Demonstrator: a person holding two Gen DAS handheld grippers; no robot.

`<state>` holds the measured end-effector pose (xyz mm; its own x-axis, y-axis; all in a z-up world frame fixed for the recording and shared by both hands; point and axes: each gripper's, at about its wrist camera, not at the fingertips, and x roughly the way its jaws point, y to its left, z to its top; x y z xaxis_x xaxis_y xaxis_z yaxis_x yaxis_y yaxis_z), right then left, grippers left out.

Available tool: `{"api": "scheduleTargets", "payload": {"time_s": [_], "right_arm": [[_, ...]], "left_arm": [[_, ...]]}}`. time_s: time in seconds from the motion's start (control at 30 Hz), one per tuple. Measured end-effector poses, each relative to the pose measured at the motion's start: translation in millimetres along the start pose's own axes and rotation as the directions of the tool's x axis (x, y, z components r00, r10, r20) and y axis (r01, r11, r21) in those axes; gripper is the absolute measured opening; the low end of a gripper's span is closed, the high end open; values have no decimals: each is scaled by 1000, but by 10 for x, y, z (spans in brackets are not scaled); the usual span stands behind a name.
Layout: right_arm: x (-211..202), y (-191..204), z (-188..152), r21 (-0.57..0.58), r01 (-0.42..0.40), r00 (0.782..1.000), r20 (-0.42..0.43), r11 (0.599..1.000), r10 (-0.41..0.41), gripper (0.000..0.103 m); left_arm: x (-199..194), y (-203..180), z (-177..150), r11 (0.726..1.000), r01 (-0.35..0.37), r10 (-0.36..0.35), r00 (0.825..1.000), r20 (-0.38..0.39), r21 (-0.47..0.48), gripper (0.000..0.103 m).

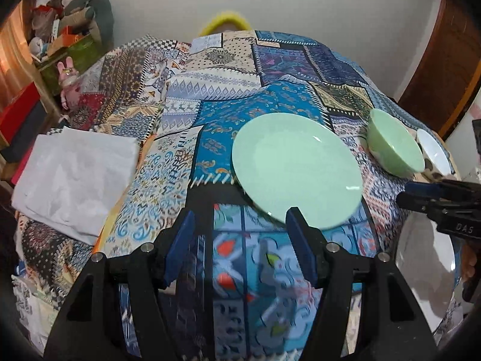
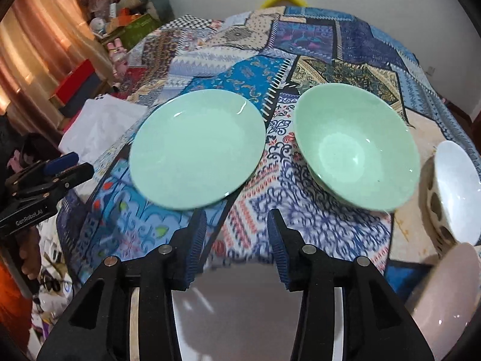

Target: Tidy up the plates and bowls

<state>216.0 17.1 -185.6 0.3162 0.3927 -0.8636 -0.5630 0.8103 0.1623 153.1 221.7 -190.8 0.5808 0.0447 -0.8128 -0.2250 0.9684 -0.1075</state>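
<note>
A pale green plate lies on the patterned cloth. A green bowl sits to its right. A white bowl stands on edge in a holed rack. A white plate lies at the near edge under my right gripper. A pinkish bowl is at the lower right. My left gripper is open and empty just before the green plate. My right gripper is open and empty above the white plate.
A folded white cloth lies at the left of the table. Shelves with boxes and toys stand at the far left. A yellow fluffy thing shows beyond the table's far edge. A wooden door is at the right.
</note>
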Motion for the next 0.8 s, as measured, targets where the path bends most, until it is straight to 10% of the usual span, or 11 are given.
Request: {"api": "scheduleTargets", "payload": {"time_s": [0.4,0.8], "right_arm": [[419,-49,282,44,2,996,-93,999,2,35],[618,-71,368,100,7,992,-125,995,5,25]], "left_arm": [[639,72,437,997,34,-31,998,-49,70,63],[1091,183,578,990,126,-117,984,-135,59,26]]}}
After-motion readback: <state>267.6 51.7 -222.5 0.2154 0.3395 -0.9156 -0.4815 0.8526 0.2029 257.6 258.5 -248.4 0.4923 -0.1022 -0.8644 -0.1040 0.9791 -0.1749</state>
